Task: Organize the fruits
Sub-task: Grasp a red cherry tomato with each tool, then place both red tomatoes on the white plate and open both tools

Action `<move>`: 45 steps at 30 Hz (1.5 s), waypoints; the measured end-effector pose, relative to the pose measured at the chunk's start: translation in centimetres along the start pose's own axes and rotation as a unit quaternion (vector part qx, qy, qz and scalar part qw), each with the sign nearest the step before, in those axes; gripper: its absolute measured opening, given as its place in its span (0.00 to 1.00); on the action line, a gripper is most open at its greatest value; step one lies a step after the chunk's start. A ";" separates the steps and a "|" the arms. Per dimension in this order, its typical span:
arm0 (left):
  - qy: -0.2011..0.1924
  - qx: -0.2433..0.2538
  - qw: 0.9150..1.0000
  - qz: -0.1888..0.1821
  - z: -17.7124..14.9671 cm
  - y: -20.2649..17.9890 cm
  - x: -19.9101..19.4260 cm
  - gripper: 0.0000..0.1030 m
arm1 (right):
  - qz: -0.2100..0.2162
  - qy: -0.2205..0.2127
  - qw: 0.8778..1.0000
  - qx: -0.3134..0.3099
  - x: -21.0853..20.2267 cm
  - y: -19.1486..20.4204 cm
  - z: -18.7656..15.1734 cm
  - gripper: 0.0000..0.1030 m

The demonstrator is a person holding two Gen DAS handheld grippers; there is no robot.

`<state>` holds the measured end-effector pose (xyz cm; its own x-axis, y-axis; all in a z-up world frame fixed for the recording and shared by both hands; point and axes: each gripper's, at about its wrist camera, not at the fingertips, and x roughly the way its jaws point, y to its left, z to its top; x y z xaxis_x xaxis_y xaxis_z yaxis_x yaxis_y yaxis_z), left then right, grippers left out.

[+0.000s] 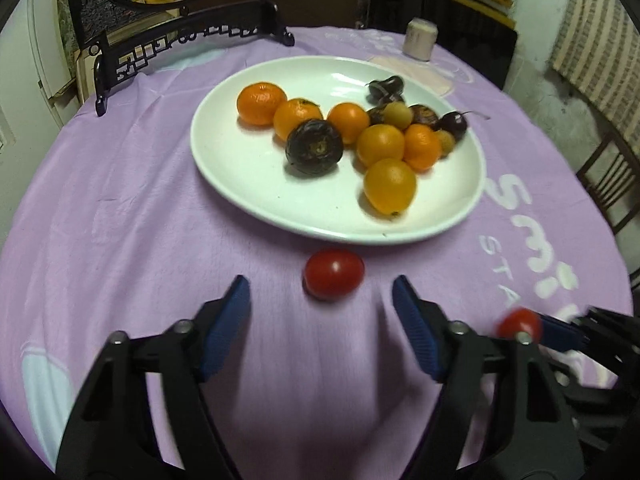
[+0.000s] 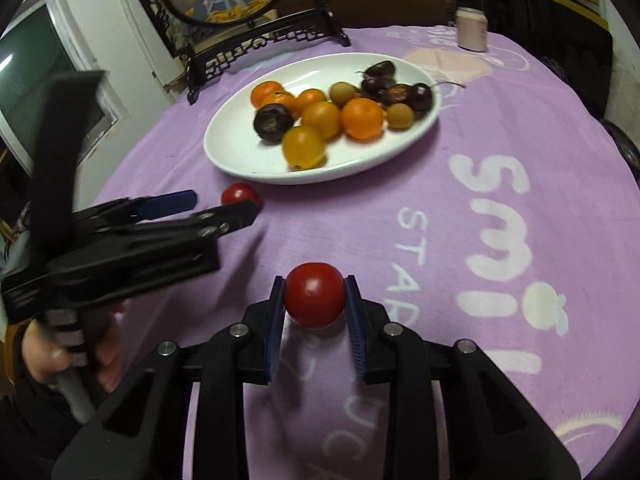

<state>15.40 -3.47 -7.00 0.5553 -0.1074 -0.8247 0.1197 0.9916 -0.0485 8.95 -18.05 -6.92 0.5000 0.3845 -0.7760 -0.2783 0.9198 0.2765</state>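
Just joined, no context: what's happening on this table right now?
A person holds a gripper in each hand and is sorting fruit. The right gripper is shut on a red tomato over the purple tablecloth. The left gripper is open, and a second tomato lies just ahead of its fingers, untouched, in front of the white plate of oranges and dark fruit.

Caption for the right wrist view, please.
Right gripper clamps a red tomato above the purple cloth; left gripper nears a second tomato beside the fruit plate.
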 end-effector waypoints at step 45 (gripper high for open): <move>-0.038 -0.047 0.997 -0.038 11.8 3.4 0.6 0.32 | -0.047 -0.059 0.996 -0.041 5.4 -0.7 15.0 0.29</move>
<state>25.81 -1.02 -1.00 0.6085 -0.1851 -0.7717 0.0892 0.9822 -0.1652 24.14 -15.41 -2.83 0.6180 0.3075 -0.7235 -0.2887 0.9448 0.1549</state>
